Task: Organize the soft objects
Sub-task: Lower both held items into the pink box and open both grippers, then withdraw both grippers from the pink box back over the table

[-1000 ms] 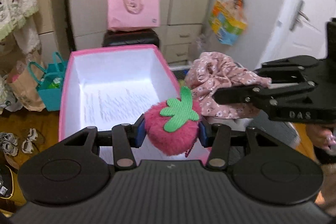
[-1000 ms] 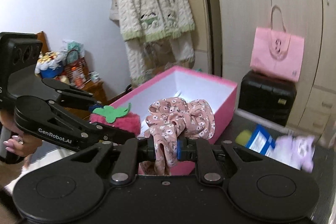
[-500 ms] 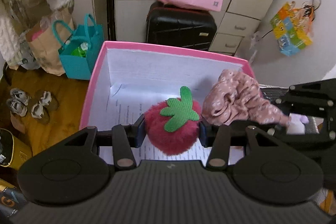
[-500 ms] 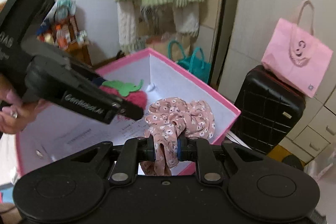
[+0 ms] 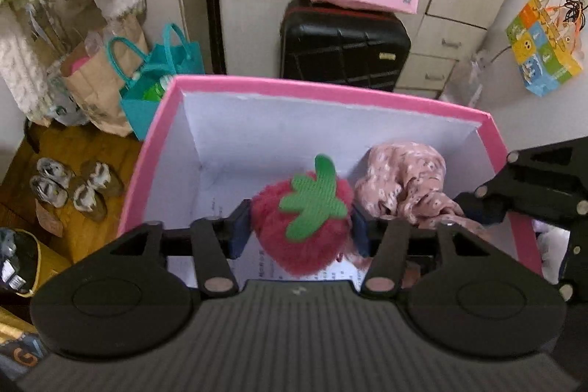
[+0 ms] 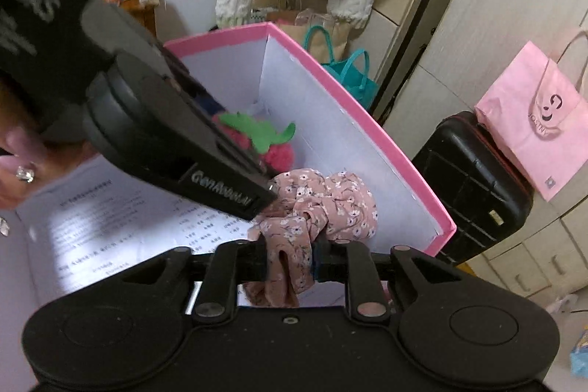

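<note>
The step in hand looks like the release of two soft things into the pink box (image 5: 323, 90), and to do it well both should be let go low, over the printed sheet (image 6: 121, 219) that lines the bottom, not from above the rim. Taking it from the left: the left gripper (image 5: 299, 226) hangs inside the box with the plush strawberry (image 5: 305, 223) between its blue pads (image 5: 237, 232); its jaws have just been opening, moderately wide now, and the fluff reaches both pads, though whether they still press on it I cannot tell (the toy has not dropped clear). To its right the right gripper (image 6: 288, 252) has the floral scrunchie (image 6: 319, 208) between its fingers; its jaws too have just been opening, only a modest gap, and the cloth fills that gap and bunches out ahead of it. My advice is to widen each pair fully before lifting, then pull straight back and up, since fluffy pile and gathered cloth may cling to the pads and ride out again; the two tools also sit close, so they should leave one after the other. Counted: one box, one strawberry, one scrunchie, one sheet, two grippers.
</note>
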Action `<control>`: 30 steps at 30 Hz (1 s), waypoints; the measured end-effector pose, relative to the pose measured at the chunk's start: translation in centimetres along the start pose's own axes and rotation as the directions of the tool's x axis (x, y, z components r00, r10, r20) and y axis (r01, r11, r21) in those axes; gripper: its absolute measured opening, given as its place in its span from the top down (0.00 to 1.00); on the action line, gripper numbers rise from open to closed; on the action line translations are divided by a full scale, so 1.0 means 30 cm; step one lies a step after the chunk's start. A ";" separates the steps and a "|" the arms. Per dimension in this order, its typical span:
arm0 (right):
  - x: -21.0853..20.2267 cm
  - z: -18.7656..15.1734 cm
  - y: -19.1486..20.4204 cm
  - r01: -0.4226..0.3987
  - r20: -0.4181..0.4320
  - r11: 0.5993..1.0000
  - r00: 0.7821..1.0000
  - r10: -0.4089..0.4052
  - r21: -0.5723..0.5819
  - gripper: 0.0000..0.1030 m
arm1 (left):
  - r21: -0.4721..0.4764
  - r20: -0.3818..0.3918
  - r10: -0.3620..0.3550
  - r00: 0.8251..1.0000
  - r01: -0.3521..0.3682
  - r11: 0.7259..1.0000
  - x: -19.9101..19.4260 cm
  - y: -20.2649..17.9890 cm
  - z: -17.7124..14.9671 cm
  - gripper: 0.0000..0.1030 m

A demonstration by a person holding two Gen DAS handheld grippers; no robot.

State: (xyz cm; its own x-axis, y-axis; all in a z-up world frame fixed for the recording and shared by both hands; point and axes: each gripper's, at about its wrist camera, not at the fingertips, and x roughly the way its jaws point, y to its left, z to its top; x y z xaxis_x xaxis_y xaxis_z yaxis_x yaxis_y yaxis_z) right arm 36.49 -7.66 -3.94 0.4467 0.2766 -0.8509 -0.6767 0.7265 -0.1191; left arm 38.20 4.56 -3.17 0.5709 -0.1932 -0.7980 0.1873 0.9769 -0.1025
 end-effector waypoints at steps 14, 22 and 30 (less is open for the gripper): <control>-0.403 -0.120 0.037 0.051 0.201 0.991 0.977 -0.076 0.126 0.30 | 0.112 0.084 -0.088 0.993 0.079 0.991 -0.335 -0.050 -0.097 0.31; -0.601 -0.266 0.069 0.078 0.191 0.958 0.972 -0.134 0.278 0.30 | 0.185 0.180 -0.162 0.970 0.128 0.974 -0.599 -0.080 -0.226 0.29; -0.780 -0.441 0.092 0.110 0.179 0.929 0.967 -0.183 0.355 0.30 | 0.300 0.197 -0.270 0.942 0.205 0.932 -0.743 -0.178 -0.342 0.29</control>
State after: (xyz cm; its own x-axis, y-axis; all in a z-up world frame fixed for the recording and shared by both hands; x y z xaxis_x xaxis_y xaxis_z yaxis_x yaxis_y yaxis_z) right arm 16.43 -20.46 8.87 0.6599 0.2471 -0.7096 -0.3719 0.9280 -0.0227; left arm 16.29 4.59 9.08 0.6449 -0.4643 -0.6071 0.5314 0.8433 -0.0805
